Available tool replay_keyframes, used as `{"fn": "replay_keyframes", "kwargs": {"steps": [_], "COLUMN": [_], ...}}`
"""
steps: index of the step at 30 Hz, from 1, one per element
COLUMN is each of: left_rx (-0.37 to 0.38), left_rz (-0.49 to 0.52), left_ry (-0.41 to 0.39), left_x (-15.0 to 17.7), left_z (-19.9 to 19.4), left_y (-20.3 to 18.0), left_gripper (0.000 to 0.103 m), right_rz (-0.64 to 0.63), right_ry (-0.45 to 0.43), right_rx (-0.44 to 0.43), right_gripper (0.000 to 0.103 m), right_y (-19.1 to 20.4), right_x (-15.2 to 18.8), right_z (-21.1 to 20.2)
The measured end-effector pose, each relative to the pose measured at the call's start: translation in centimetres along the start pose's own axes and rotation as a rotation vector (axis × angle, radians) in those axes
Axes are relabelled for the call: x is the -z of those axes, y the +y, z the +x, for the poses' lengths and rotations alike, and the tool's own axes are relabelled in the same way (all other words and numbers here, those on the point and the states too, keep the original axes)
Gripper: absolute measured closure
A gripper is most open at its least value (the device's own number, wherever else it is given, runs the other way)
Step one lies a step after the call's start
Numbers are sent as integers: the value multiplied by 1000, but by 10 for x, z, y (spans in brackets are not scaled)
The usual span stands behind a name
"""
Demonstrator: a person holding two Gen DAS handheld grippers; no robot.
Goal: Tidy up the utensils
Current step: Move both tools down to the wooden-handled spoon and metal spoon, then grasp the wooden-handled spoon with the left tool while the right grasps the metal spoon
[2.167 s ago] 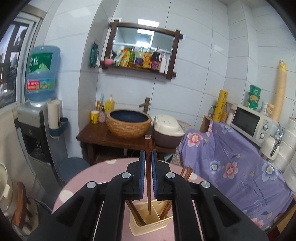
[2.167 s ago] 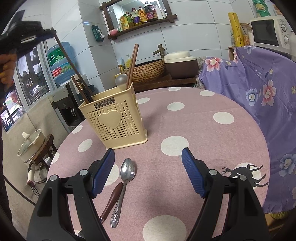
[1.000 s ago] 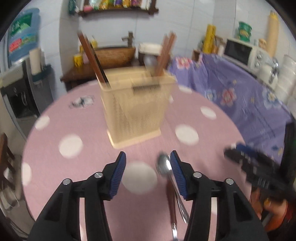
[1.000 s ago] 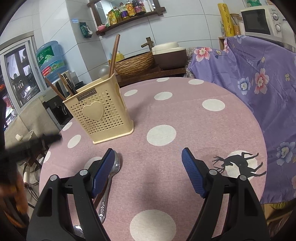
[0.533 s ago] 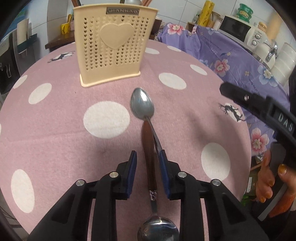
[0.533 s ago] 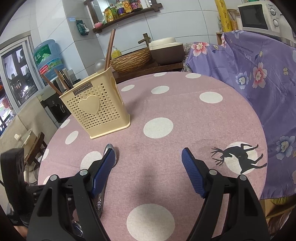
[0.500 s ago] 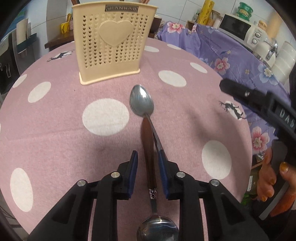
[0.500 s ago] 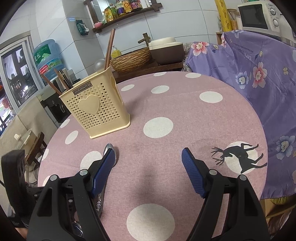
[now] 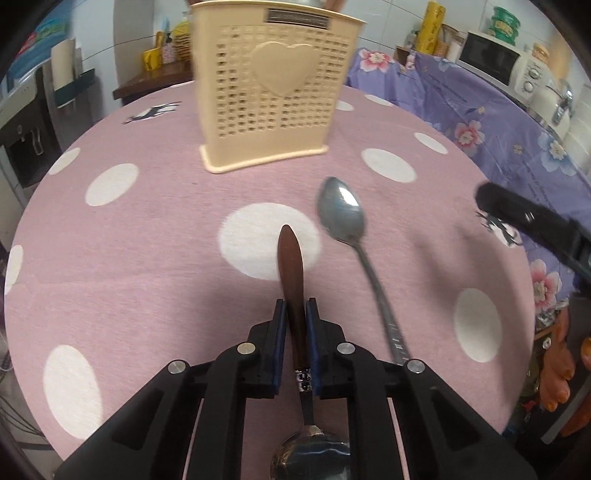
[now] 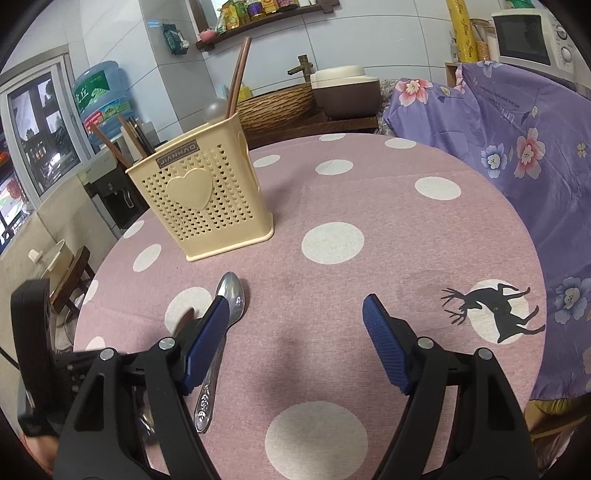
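A brown-handled spoon [image 9: 290, 254] lies on the pink dotted table [image 9: 147, 240], its steel bowl [image 9: 310, 458] towards me. My left gripper [image 9: 294, 306] is closing, and its blue pads press on both sides of the handle. An all-steel spoon [image 9: 341, 214] lies just to the right, angled away. Behind them stands the cream perforated utensil holder [image 9: 273, 88], upright, with chopsticks [image 10: 238, 74] in it. My right gripper [image 10: 295, 306] hovers open over the table with nothing between its fingers. The steel spoon [image 10: 232, 295] lies by its left finger.
A purple floral cloth [image 10: 498, 129] covers the counter to the right of the table, with a microwave [image 10: 524, 33] on it. A water dispenser [image 10: 103, 99] and a low stool [image 10: 70, 273] stand to the left. The right gripper's body [image 9: 532, 221] reaches in from the right.
My left gripper has sunk to the table and its jaws have closed on the brown handle. The steel spoon now lies apart from that handle, to the right. The right gripper has kept still.
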State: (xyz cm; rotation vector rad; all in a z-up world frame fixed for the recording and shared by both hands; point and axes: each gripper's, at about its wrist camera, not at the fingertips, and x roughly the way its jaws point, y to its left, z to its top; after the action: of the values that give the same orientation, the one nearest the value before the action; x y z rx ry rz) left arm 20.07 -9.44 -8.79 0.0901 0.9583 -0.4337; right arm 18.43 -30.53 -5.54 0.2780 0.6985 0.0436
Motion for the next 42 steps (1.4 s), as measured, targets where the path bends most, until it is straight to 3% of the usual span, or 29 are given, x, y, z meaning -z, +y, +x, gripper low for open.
{"fn": "replay_keyframes", "kwargs": {"steps": [3, 6, 12, 14, 16, 20, 22, 34, 38, 42], "left_rx": [-37, -25, -25, -9, -39, -140, -154, -155, -154, -149], "left_rz": [-37, -76, -92, -106, -109, -83, -94, -113, -103, -104], "left_ry": [-9, -14, -32, -37, -54, -81, -81, -83, -90, -95], "left_x": [-7, -11, -9, -9, -9, -13, -16, -24, -25, -25], "left_z": [1, 1, 0, -1, -4, -4, -3, -4, -4, -4], "left_y": [23, 40, 40, 41, 44, 47, 52, 64, 60, 58], "left_gripper": [91, 91, 90, 79, 48, 35, 31, 26, 26, 26], "right_rz": [-23, -42, -107, -140, -163, -199, -207, -202, -195, -188], "right_ry": [24, 54, 108, 131, 146, 181, 192, 213, 203, 196], "right_rx": [-9, -24, -21, -9, 3, 37, 54, 146, 154, 146], "right_gripper": [28, 28, 28, 28, 28, 28, 28, 37, 47, 65], "right_y": [9, 18, 41, 49, 56, 69, 73, 86, 88, 85], "right_x": [2, 5, 10, 12, 13, 14, 14, 9, 3, -1], "right_z": [8, 17, 36, 44, 49, 66, 72, 100, 105, 106]}}
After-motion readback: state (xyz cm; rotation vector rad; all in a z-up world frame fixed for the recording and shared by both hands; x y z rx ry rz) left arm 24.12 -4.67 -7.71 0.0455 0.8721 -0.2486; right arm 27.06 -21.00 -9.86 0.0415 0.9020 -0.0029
